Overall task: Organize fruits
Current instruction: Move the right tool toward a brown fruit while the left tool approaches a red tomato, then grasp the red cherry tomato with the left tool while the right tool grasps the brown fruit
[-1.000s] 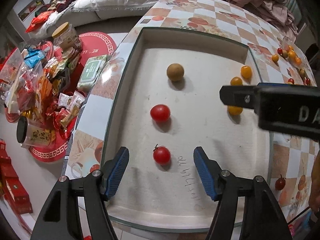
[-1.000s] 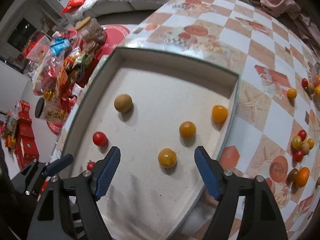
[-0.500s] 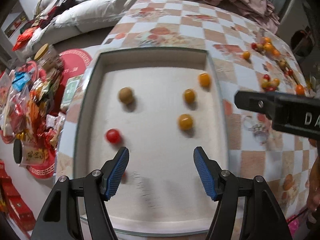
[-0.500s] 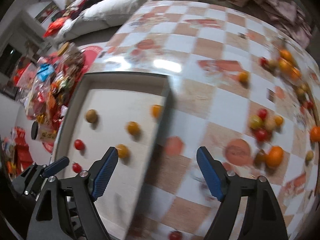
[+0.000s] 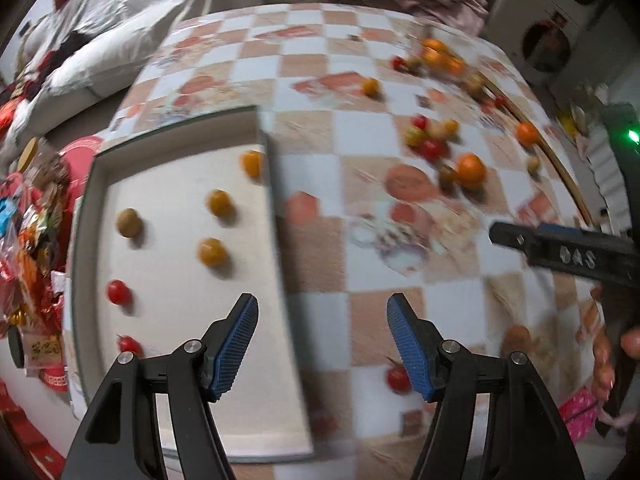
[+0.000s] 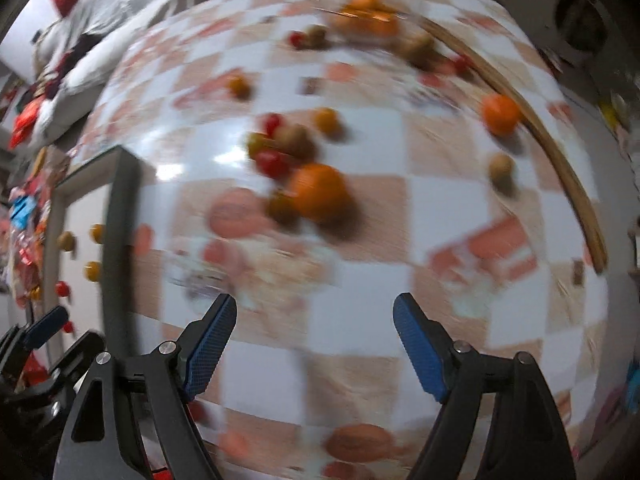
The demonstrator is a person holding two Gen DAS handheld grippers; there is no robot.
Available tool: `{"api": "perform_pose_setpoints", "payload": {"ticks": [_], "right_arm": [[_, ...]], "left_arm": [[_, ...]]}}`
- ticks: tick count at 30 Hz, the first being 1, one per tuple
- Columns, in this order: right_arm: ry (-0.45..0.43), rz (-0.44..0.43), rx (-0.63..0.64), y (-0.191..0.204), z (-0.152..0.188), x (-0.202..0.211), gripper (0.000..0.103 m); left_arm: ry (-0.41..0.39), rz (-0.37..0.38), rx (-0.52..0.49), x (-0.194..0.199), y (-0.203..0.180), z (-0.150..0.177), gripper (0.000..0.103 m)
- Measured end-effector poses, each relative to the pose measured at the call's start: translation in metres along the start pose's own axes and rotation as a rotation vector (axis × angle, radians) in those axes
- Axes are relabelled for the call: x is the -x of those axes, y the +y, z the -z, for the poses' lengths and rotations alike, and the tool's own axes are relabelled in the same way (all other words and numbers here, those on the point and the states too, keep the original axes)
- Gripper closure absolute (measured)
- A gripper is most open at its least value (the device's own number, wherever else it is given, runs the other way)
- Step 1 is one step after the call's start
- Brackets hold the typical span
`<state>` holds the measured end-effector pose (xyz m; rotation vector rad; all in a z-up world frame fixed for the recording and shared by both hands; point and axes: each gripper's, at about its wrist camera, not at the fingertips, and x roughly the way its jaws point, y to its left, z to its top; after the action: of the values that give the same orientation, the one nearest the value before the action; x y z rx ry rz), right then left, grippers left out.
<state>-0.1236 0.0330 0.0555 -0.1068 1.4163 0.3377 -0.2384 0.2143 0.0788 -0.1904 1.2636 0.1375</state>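
Left fingers: both blue pads [image 5: 236, 350] of the left gripper [image 5: 322, 346] stand apart with nothing between them — let go, holding no fruit.
Right fingers: the blue pads [image 6: 210, 346] of the right gripper [image 6: 316, 346] stand wide apart too, with only table under the gap.
Tray: the white tray [image 5: 276, 216] lies to the left of the left fingers; its right edge runs up just past the left pad.
Fruit in the tray: three yellow-orange tomatoes [image 5: 212, 251] sit ahead and left of the left fingers, a brown round fruit [image 5: 129, 223] further left, and two red tomatoes [image 5: 118, 291] near the tray's left wall.
Lone red tomato: one small red tomato [image 5: 398, 378] lies on the table just beside the right pad of the left gripper, outside the tray.
Pile of fruit: a big orange [image 6: 318, 192] sits straight ahead of the right fingers, well away from them, with red tomatoes [image 6: 272, 162] and darker little fruits touching it or close by — all blurred.
More fruit: another orange [image 6: 500, 114] and a small brown fruit [image 6: 501, 166] lie ahead and to the right of the right fingers, near a curved wooden rim [image 6: 560, 152].
Table: the checked tablecloth [image 6: 360, 320] of white and tan squares is under both grippers.
Other gripper seen: from the left wrist view, the right gripper [image 5: 560, 252] pokes in from the right side, a hand [image 5: 612, 356] below it.
Floor: bright snack packs [image 5: 28, 216] lie far left of the tray.
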Motion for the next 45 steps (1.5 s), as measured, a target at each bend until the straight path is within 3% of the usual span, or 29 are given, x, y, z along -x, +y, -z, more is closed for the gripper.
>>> {"api": "perform_pose_setpoints", "payload": {"ticks": [5,11,16,21,29,31,35,42,45], "right_arm": [[-0.029,0.056,-0.064,-0.038,0.000,-0.002,0.020],[-0.084,0.107,-0.074,-0.073,-0.021,-0.008,0.020],[-0.112,0.112,-0.114,-0.094,-0.039,-0.017,0.030],[-0.137,0.107,-0.112,-0.106,-0.057,-0.026,0.038],[-0.173,0.130,-0.056,-0.106,-0.075,-0.032,0.040],[-0.181,0.141,-0.048,-0.106,-0.079,-0.032,0.046],[-0.187,0.133,-0.039,-0.108,-0.085,-0.031,0.071],[-0.169,0.081,-0.020,-0.104,-0.075,-0.026,0.074],[-0.157,0.057,-0.003,-0.097,-0.061,-0.020,0.074]], "left_arm": [[0.059,0.022,-0.055,-0.011,-0.034,0.018,0.035],[0.105,-0.011,-0.048,-0.031,-0.053,0.034,0.035],[0.126,-0.043,-0.014,-0.043,-0.056,0.043,0.035],[0.135,-0.052,0.030,-0.050,-0.056,0.049,0.035],[0.150,-0.058,0.104,-0.057,-0.057,0.054,0.035],[0.148,-0.065,0.105,-0.058,-0.056,0.054,0.035],[0.148,-0.069,0.103,-0.059,-0.058,0.056,0.035],[0.146,-0.056,0.082,-0.056,-0.065,0.048,0.078],[0.150,-0.027,0.084,-0.055,-0.065,0.046,0.081]]}}
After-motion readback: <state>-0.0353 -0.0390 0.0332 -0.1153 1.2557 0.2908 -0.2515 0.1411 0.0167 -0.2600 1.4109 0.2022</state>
